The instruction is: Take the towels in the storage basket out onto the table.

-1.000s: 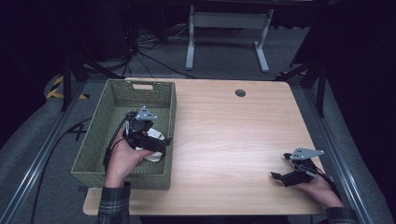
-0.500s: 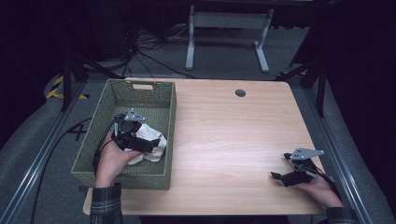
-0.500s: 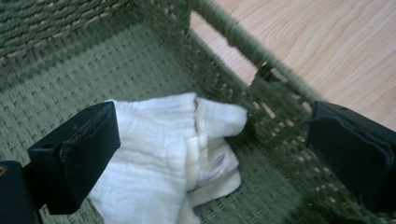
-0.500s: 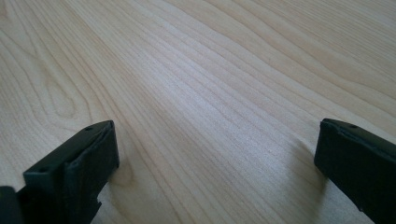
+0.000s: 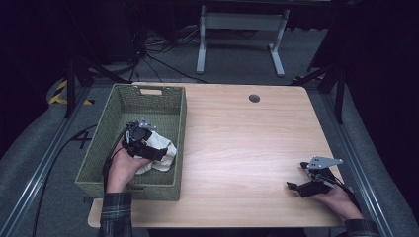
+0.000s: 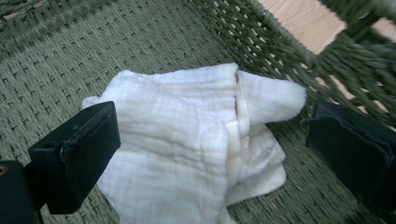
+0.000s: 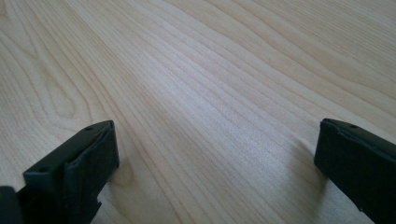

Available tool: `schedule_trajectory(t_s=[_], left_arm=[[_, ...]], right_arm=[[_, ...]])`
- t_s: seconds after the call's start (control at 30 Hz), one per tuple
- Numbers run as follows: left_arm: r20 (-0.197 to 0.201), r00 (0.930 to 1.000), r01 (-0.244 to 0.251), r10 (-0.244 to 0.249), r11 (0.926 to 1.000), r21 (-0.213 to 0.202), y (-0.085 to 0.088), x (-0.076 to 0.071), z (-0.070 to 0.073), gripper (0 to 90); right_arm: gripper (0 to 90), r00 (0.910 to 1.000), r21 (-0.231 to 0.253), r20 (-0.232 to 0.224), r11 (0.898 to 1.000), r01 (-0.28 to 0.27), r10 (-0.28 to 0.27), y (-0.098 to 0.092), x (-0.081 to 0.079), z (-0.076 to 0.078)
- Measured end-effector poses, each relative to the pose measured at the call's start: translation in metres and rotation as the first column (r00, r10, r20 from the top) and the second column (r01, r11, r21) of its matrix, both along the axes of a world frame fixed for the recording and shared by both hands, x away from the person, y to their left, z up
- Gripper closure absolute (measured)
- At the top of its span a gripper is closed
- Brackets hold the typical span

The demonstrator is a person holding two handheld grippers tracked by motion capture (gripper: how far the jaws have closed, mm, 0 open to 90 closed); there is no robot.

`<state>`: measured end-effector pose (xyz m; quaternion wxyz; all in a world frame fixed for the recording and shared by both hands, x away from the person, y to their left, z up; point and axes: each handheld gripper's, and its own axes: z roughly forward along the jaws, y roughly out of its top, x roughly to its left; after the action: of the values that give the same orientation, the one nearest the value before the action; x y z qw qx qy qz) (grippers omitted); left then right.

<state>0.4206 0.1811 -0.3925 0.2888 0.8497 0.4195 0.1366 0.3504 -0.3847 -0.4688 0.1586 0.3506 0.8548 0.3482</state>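
Left hand-held gripper (image 5: 157, 151) is down inside the green woven basket (image 5: 101, 143), left of centre in the high view. Its jaws stand wide, straddling the white cloth (image 6: 187, 140) without pinching it. The cloth lies crumpled on the basket floor, against the wall nearest the desk (image 5: 247, 143) middle.

Progress, my read: either about to grab the cloth or just let go of it; the pictures don't settle which. The cloth is fully in the basket, nothing lifted. If the job is pulling it out, the grasp, lift and placement are all left. If it's stowing, the cloth is in and only the withdrawal remains.

Right hand-held gripper (image 5: 297, 180) sits at lower right of the high view, low over bare wood, jaws spread wide, nothing between them (image 7: 210, 140). It looks idle.

Count:
- cloth: 1
- basket: 1
- hand-held grippers: 2
- desk: 1, with 1 round cable hole (image 5: 254, 98) near the top edge
- nothing else visible in the basket
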Motion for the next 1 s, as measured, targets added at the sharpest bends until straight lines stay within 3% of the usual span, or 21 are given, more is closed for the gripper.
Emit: schedule_trajectory(t_s=[0.07, 0.17, 0.23, 0.33, 0.53, 0.73, 0.87, 1.0], left_arm=[[-0.013, 0.9999, 0.000, 0.000, 0.9997, 0.025, -0.002, 0.003, -0.004, 3.7], [-0.034, 0.9994, -0.004, 0.005, 0.9995, 0.032, -0.004, 0.006, -0.012, 6.2], [-0.074, 0.9972, -0.008, 0.012, 0.9984, 0.055, -0.007, 0.008, -0.017, 6.2], [-0.083, 0.9965, -0.001, 0.007, 0.9974, 0.072, -0.009, 0.009, -0.020, 6.3], [-0.155, 0.9878, 0.006, 0.011, 0.9943, 0.106, -0.013, 0.011, -0.031, 5.5], [-0.185, 0.9824, -0.001, 0.028, 0.9896, 0.144, -0.016, 0.013, -0.038, 6.9], [-0.209, 0.9758, -0.024, 0.066, 0.9800, 0.197, -0.018, 0.015, -0.044, 13.2], [-0.224, 0.9718, -0.030, 0.072, 0.9823, 0.185, -0.018, 0.015, -0.046, 13.4]], right_arm=[[0.0, 1.0000, 0.000, 0.000, 1.000, 0.000, 0.000, 0.000, 0.000, 0.000], [0.0, 1.0000, 0.000, 0.000, 1.000, 0.000, 0.000, 0.000, 0.000, 0.000], [0.0, 1.0000, 0.000, 0.000, 1.000, 0.000, 0.000, 0.000, 0.000, 0.000], [0.0, 1.0000, 0.000, -0.001, 1.000, 0.000, 0.000, 0.000, 0.000, 0.000], [0.0, 1.0000, 0.000, 0.000, 1.000, 0.000, 0.000, 0.000, 0.000, 0.000], [0.0, 1.0000, 0.001, -0.001, 1.000, 0.001, -0.001, 0.000, 0.000, 0.000], [0.0, 1.0000, 0.000, 0.000, 1.000, 0.001, -0.001, 0.000, 0.000, 0.000], [0.0, 1.0000, 0.001, -0.001, 1.000, 0.001, -0.001, 0.000, 0.000, 0.000]])
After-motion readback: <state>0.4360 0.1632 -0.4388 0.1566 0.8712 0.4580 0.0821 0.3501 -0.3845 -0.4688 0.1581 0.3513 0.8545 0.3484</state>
